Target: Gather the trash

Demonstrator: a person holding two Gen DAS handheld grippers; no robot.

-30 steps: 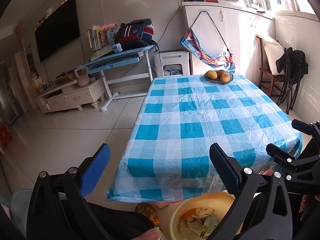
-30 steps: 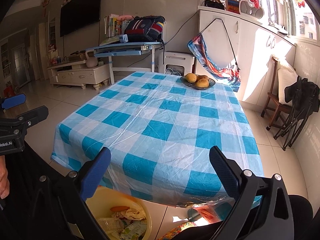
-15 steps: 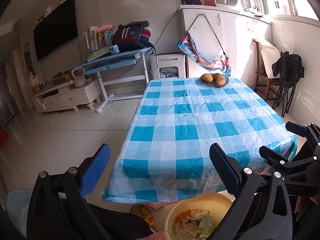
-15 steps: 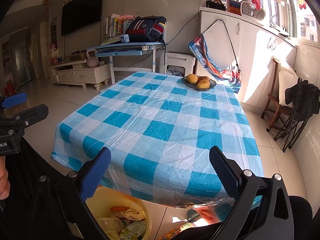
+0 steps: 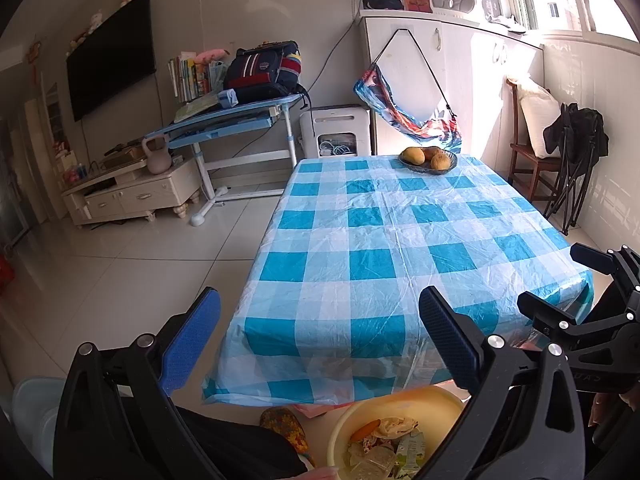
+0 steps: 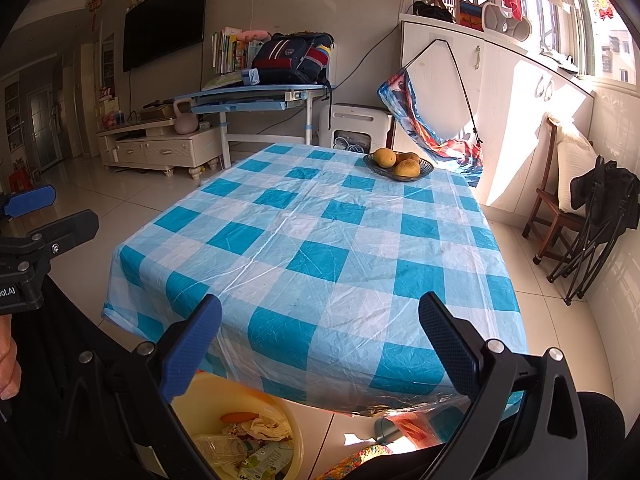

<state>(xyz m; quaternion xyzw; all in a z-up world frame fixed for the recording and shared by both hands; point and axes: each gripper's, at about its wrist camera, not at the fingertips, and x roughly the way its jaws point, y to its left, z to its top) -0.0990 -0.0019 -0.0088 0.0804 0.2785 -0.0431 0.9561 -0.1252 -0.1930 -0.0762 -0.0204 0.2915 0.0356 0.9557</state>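
Trash point(image 5: 390, 442) is heaped in a yellow basin point(image 5: 424, 398) on the floor below the counter's point(image 5: 384, 240) near edge; no long axis can be told. Left tool point(image 5: 318, 342) and right tool point(image 6: 320, 344) are held level above the basin, pointed across the counter, jaws spread wide and nothing gripped.

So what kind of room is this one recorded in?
Most likely a home living and dining room: a table with a checked cloth and fruit bowl, a wall television over a low cabinet, and a child's desk.
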